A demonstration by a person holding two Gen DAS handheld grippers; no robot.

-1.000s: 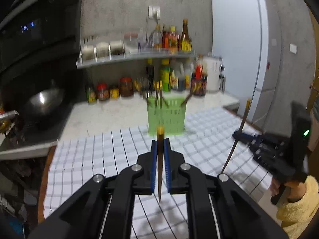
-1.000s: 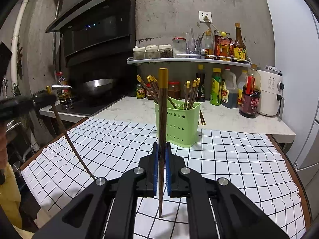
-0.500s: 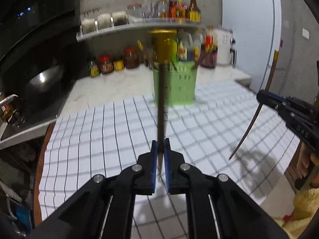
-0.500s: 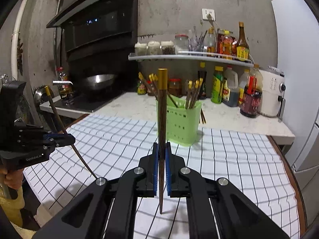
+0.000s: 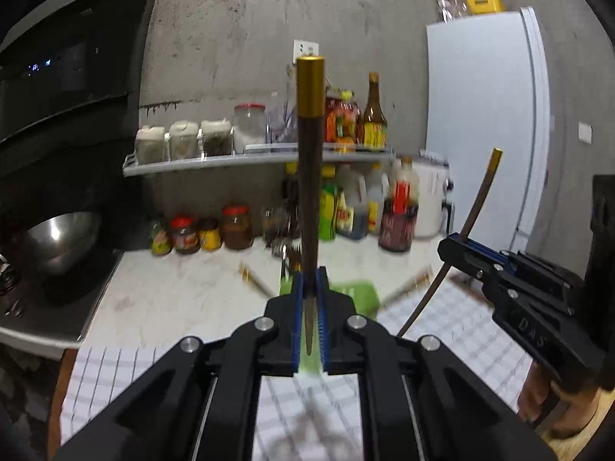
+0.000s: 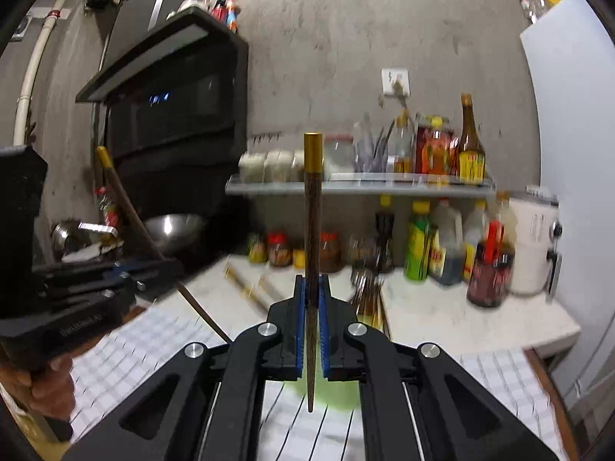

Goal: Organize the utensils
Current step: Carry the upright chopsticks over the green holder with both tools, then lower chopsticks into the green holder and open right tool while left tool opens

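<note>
My left gripper (image 5: 309,288) is shut on a dark wooden chopstick (image 5: 310,176) with a gold cap, held upright. My right gripper (image 6: 312,292) is shut on a like chopstick (image 6: 313,230), also upright. The green utensil holder (image 5: 357,294) sits just below and behind the left gripper, largely hidden; it shows as a green blur under the right gripper (image 6: 330,393). Several chopsticks stick out of it (image 6: 369,299). The right gripper shows at the right of the left wrist view (image 5: 457,244). The left gripper shows at the left of the right wrist view (image 6: 169,269).
A white checked cloth (image 5: 300,422) covers the table. Behind it, the white counter (image 5: 184,299) carries jars and sauce bottles (image 5: 346,211), with a shelf (image 5: 238,157) above. A wok (image 5: 57,238) on the stove is at left, a white fridge (image 5: 488,123) at right.
Both grippers have moved forward and over the green holder, which now lies close beneath them. Both views tilted up. Each still holds its chopstick.
</note>
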